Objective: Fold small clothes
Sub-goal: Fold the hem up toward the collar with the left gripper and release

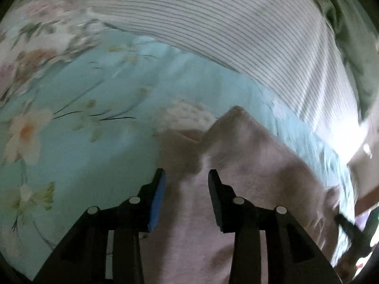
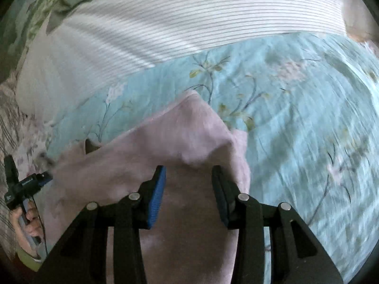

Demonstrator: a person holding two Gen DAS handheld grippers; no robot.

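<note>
A small pale pink garment [image 1: 248,156] lies on a light blue floral bedsheet [image 1: 71,156], its far edge rising into a folded corner. My left gripper [image 1: 187,172] hovers over the garment's left part with its jaws apart; the pink cloth shows in the gap and neither pad presses on it. In the right wrist view the same pink garment [image 2: 180,130] fills the middle, with a small raised crease just past my right gripper [image 2: 188,169]. That gripper is open too, with the cloth lying under the gap and not pinched. Both views are motion-blurred.
A white striped pillow [image 2: 189,16] lies across the far side of the bed, with green fabric [image 1: 350,35] behind it. A hand [image 2: 28,222] holding the other gripper [image 2: 26,184] shows at the left edge of the right wrist view. Bare floral sheet [image 2: 308,118] extends to the right.
</note>
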